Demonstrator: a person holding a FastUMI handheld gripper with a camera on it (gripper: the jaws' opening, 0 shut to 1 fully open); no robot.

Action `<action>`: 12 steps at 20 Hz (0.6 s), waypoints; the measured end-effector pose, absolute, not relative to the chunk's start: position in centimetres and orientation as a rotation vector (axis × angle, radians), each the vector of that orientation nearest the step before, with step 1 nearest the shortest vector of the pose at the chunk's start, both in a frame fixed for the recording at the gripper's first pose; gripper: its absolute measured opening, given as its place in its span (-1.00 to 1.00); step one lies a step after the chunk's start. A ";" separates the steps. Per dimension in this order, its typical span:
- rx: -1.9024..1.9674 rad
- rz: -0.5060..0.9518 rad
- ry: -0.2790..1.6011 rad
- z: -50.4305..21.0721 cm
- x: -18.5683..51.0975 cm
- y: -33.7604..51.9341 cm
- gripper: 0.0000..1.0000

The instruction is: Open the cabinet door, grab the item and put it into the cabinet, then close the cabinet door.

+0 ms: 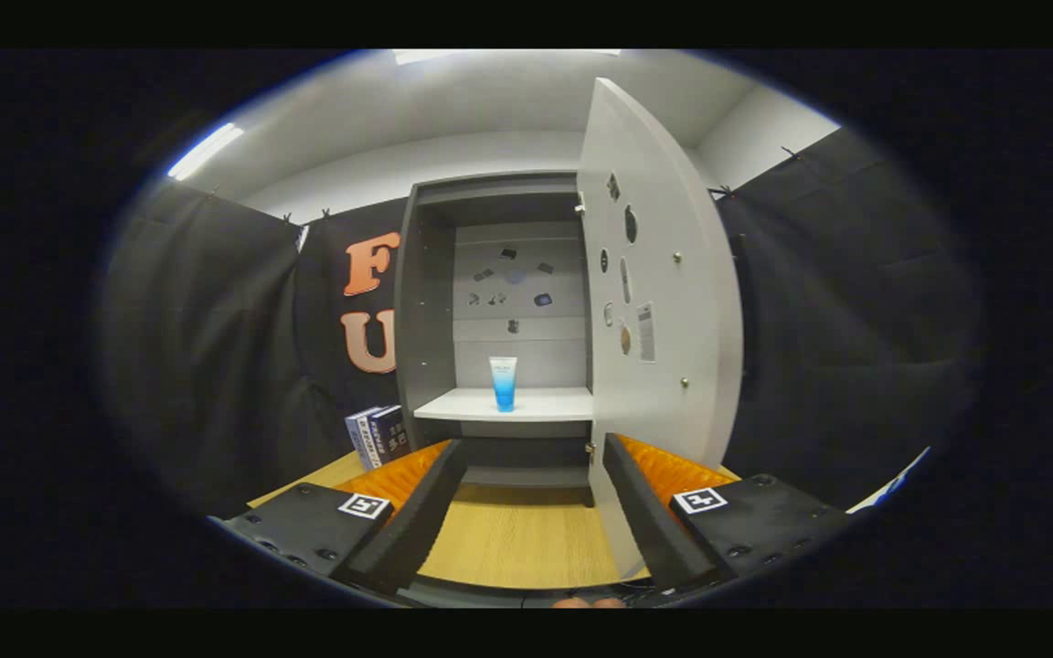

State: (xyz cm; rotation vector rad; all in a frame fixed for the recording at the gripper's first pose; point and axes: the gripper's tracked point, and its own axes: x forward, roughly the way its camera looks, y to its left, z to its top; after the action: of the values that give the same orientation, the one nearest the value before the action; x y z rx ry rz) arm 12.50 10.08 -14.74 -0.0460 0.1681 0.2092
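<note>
The hand-held gripper (534,489) is spread wide and holding nothing, with the blue tube (503,383) standing upright on the cabinet shelf (545,405) well beyond its fingers, door (654,302) swung open.

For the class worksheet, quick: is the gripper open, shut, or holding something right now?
Gripper: open, holding nothing; the blue tube stands on the cabinet shelf beyond its fingers.

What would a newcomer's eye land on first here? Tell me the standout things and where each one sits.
First, the blue tube standing upright on the white shelf inside the grey cabinet, straight beyond the open gripper. Next, the cabinet door, swung wide open to the right of the shelf, with stickers on its inner face. Two blue boxes stand on the wooden table left of the cabinet.
</note>
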 end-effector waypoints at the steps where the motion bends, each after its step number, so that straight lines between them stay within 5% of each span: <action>1: -0.047 0.198 0.166 -14.5 12.2 8.9 0.94; 12: -0.038 0.060 0.162 -14.0 11.5 -4.4 0.96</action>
State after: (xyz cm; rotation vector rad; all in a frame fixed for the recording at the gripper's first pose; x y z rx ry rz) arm 11.46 -4.36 -14.03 -0.0381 0.1615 0.0603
